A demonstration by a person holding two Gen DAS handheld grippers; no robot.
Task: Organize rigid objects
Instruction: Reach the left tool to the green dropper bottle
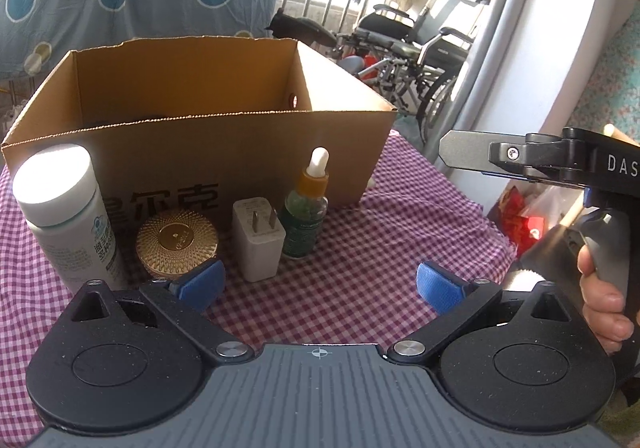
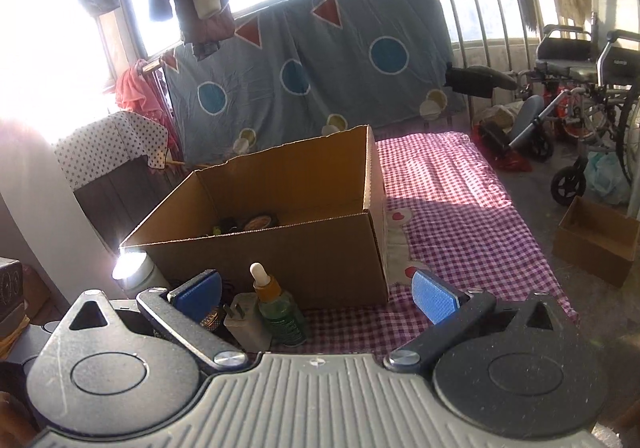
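Fingers of left gripper (image 1: pixel 318 284) spread wide, blue pads (image 1: pixel 202 282) empty, hovering low over red-and-white checked tablecloth (image 1: pixel 360 248). Right gripper (image 2: pixel 316 296) likewise spread, grasping nothing; seen from the left wrist as a black handle in a hand (image 1: pixel 604 300) at the right edge, well apart from the items.

Open brown cardboard box (image 1: pixel 192 120) directly behind the item row, printed front wall touching or just behind them. Row in front of box, left to right:
- tall white plastic bottle with white cap (image 1: pixel 66 216), upright, long axis vertical, nearest left finger
- round gold patterned jar lid (image 1: pixel 176 238), flat face up, just beside bottle
- white two-prong plug adapter (image 1: pixel 258 238), standing on end, prongs toward the box
- green glass dropper bottle with amber collar and white bulb (image 1: pixel 306 208), upright, bulb up

Grey-blue sheet with blue circles (image 2: pixel 312 68) hanging behind box; folded wheelchair (image 1: pixel 420 44) off to the right; small brown carton (image 2: pixel 596 240) on floor.

Box contents mostly hidden by near wall: dark items and one round disc (image 2: pixel 260 223), not identifiable. White bottle blown out by glare in right wrist view. Gold lid largely blocked by right gripper's left finger there. Bottle label text cut off.
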